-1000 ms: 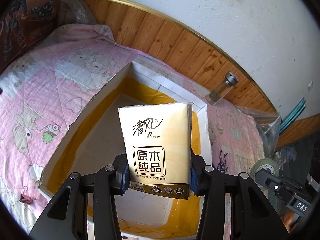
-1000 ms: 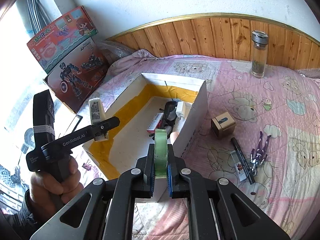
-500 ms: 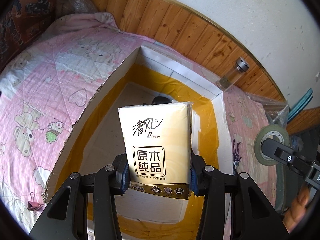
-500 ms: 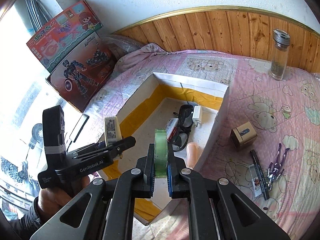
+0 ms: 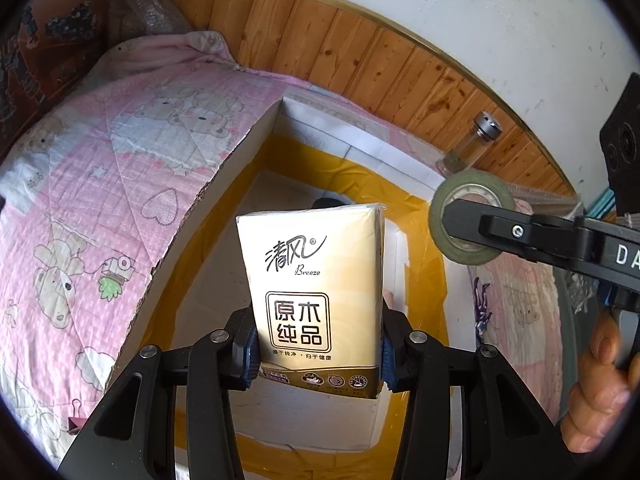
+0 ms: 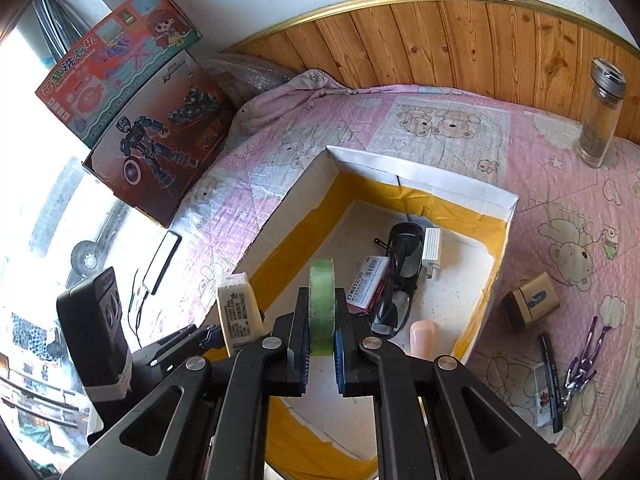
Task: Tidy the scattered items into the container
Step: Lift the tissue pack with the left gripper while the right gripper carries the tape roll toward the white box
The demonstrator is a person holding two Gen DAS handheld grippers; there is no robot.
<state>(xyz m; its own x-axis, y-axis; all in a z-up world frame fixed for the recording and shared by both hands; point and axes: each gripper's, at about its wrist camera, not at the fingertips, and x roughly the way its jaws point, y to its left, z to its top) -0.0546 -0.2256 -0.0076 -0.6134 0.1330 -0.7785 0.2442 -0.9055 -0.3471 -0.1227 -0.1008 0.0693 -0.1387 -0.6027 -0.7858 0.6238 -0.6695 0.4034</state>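
My left gripper [image 5: 318,344] is shut on a cream tissue pack [image 5: 314,280], held upright above the open cardboard box [image 5: 224,168] with yellow tape inside. In the right wrist view the same pack [image 6: 239,312] shows at the box's left wall. My right gripper [image 6: 321,344] is shut on a green tape roll [image 6: 321,304], held on edge over the box [image 6: 420,178]. The roll [image 5: 472,218] also appears at the right of the left wrist view. Sunglasses [image 6: 400,276], a white charger [image 6: 432,250], a red-and-white packet [image 6: 368,282] and a pink item [image 6: 422,338] lie in the box.
On the pink quilt right of the box lie a small brown box [image 6: 530,300], a black pen [image 6: 552,380], a purple figure [image 6: 584,364] and a small card [image 6: 542,392]. A glass bottle [image 6: 600,114] stands by the wooden headboard. Toy boxes [image 6: 136,92] lean at left, a phone [image 6: 162,262] below them.
My right gripper with the tape roll has moved left, from the box's right wall to above its inside. The left gripper with the tissue pack has barely moved.
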